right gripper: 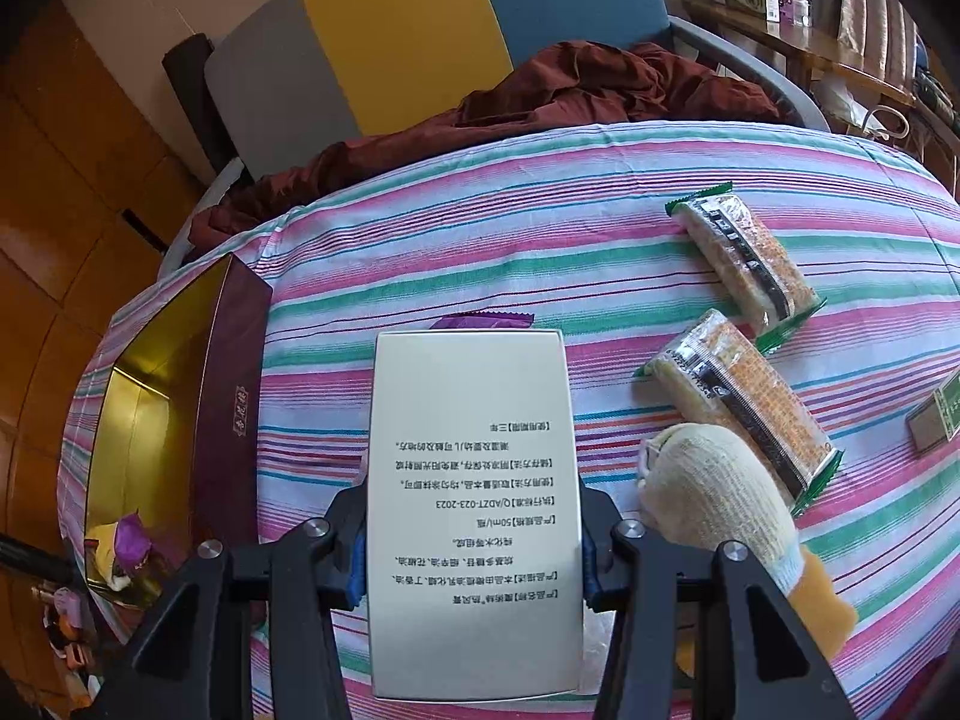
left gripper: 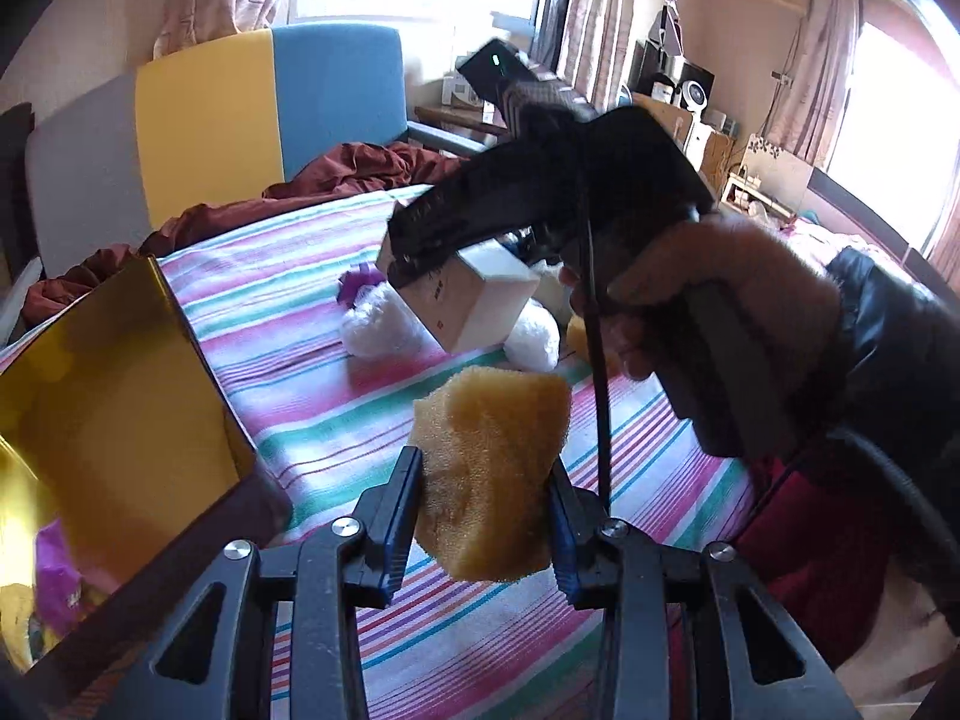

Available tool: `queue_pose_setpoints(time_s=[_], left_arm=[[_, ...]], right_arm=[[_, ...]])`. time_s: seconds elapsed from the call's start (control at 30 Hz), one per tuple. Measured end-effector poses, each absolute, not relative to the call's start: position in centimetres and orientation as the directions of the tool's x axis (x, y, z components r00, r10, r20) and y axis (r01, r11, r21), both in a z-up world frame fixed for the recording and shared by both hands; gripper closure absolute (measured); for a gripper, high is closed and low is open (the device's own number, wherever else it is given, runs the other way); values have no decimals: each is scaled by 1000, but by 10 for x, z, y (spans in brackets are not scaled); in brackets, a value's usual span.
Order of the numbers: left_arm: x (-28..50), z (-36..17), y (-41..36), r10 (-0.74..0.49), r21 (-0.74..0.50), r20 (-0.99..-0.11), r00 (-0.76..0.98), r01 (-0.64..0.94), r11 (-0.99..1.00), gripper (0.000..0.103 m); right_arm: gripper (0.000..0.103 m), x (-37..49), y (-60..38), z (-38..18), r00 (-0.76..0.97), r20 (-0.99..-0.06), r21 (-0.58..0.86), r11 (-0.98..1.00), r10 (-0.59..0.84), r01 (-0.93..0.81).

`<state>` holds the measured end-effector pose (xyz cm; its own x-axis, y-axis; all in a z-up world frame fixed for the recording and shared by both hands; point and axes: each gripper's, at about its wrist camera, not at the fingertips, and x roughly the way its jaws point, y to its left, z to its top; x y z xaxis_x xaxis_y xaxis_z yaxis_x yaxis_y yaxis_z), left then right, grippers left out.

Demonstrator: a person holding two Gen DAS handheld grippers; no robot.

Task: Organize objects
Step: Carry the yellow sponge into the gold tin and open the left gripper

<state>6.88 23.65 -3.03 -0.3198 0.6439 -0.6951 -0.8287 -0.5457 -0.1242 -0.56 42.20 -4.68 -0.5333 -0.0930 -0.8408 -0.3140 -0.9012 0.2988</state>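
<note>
My left gripper (left gripper: pixel 486 480) is shut on a yellow sponge (left gripper: pixel 492 456), held a little above the striped bedsheet (left gripper: pixel 336 420). Beyond it, a hand in a black sleeve (left gripper: pixel 720 300) carries my right gripper (left gripper: pixel 429 270), which is shut on a white carton (left gripper: pixel 480 306). In the right wrist view the right gripper (right gripper: pixel 474 546) clamps that white carton (right gripper: pixel 474 468) by its long sides, printed face up. An open box with a gold lining (left gripper: pixel 114 414) (right gripper: pixel 150 420) stands at the left, with small purple and yellow items in it.
Two wrapped snack bars (right gripper: pixel 744 258) (right gripper: pixel 750 414), a cream plush piece (right gripper: pixel 714 492), a purple wrapper (right gripper: pixel 486 319) and a green box (right gripper: pixel 939 414) lie on the sheet. A white plush toy (left gripper: pixel 378 324) lies beyond the sponge. A maroon blanket (right gripper: pixel 588 90) is bunched at the headboard.
</note>
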Motion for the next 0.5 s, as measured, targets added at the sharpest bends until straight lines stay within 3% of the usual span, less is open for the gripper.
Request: queue_pose_setpoints(time_s=[0.5], left_arm=[[12,40,155,625,-169,-600,-499,-685,-709,64]], right_arm=[[53,-7,421,-51,-513,-856,259,-909,-61,-325]])
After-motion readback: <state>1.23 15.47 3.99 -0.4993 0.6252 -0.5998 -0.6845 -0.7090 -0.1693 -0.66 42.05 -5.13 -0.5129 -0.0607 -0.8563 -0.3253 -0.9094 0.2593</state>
